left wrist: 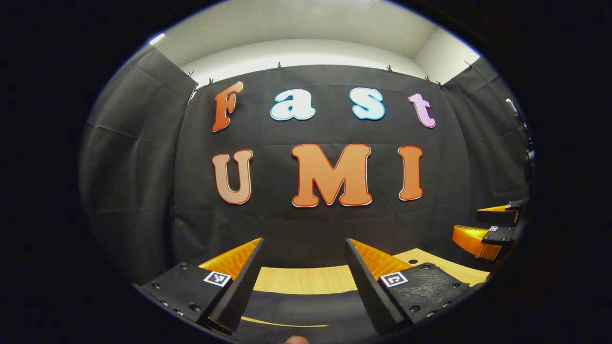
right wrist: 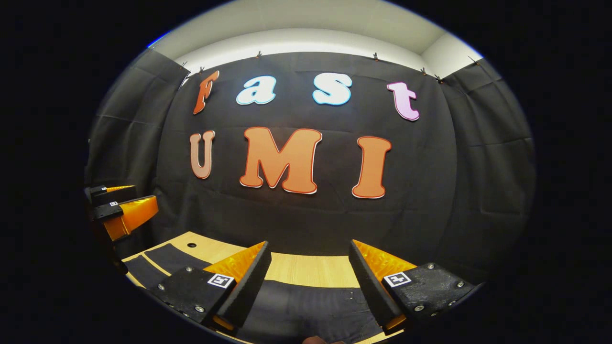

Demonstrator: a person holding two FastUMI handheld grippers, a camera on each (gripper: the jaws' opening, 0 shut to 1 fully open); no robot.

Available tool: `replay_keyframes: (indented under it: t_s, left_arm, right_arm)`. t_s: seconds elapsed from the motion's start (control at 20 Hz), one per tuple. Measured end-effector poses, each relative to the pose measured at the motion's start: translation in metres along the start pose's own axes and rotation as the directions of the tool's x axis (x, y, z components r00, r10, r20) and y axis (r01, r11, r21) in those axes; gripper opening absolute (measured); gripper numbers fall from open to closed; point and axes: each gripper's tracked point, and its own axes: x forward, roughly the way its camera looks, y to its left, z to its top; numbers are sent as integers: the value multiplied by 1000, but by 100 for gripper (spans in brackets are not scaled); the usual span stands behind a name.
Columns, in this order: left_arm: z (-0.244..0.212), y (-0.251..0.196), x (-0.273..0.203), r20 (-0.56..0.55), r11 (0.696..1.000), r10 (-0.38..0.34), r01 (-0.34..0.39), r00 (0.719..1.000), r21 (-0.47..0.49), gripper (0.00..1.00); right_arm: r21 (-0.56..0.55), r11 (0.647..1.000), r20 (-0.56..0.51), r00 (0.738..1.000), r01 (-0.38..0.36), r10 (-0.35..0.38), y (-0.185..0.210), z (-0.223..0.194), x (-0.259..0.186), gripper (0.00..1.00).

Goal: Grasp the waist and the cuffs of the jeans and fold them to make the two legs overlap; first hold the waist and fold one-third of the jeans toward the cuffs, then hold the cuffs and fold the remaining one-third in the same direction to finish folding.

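Observation:
Dark jeans [left wrist: 306, 310] lie flat on the pale wooden table [left wrist: 301, 279], just below and between my left gripper's fingers. My left gripper [left wrist: 305, 243] is open, held above the cloth with nothing between its fingers. In the right gripper view the jeans [right wrist: 306, 306] spread under my right gripper [right wrist: 310, 244], which is also open and holds nothing. A strip of the jeans [right wrist: 158, 258] runs off to the left on the table [right wrist: 306, 270]. Each view also catches the other gripper: the right one [left wrist: 471, 223] at the far right, the left one [right wrist: 143, 196] at the far left, both raised off the table.
The black cloth wall stands close behind the table's far edge. A small round hole [right wrist: 191, 245] sits in the tabletop near the back. A fingertip [left wrist: 294, 340] of the holding hand shows at the bottom edge.

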Motion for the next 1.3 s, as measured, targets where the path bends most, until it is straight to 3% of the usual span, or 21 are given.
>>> replay_keyframes:
  t_s: [0.3, 0.55, 0.8, 0.95, 1.1, 1.3]
  left_arm:
    - [-24, 20, 4, -64, 999, 52, -50, 997, 19, 97]
    - [-40, 29, -6, -97, 996, 80, -74, 992, 58, 97]
    - [-47, 26, -9, -116, 994, 78, -69, 990, 85, 98]
    - [-49, 29, -10, -125, 993, 88, -77, 988, 85, 100]
    - [-48, 29, -12, -129, 992, 95, -84, 987, 91, 100]
    - [-54, 29, -11, -141, 991, 103, -89, 985, 102, 100]
  right_arm:
    - [29, 998, -120, 992, 54, -50, -31, -45, 1, 98]
    - [99, 984, -309, 944, 151, -113, -69, -109, -7, 98]
    - [131, 962, -448, 880, 239, -157, -97, -162, -15, 98]
    - [172, 941, -542, 826, 292, -157, -113, -200, -21, 98]
    - [211, 908, -638, 755, 361, -152, -128, -235, -28, 99]
    - [216, 883, -702, 695, 417, -157, -142, -267, -32, 100]
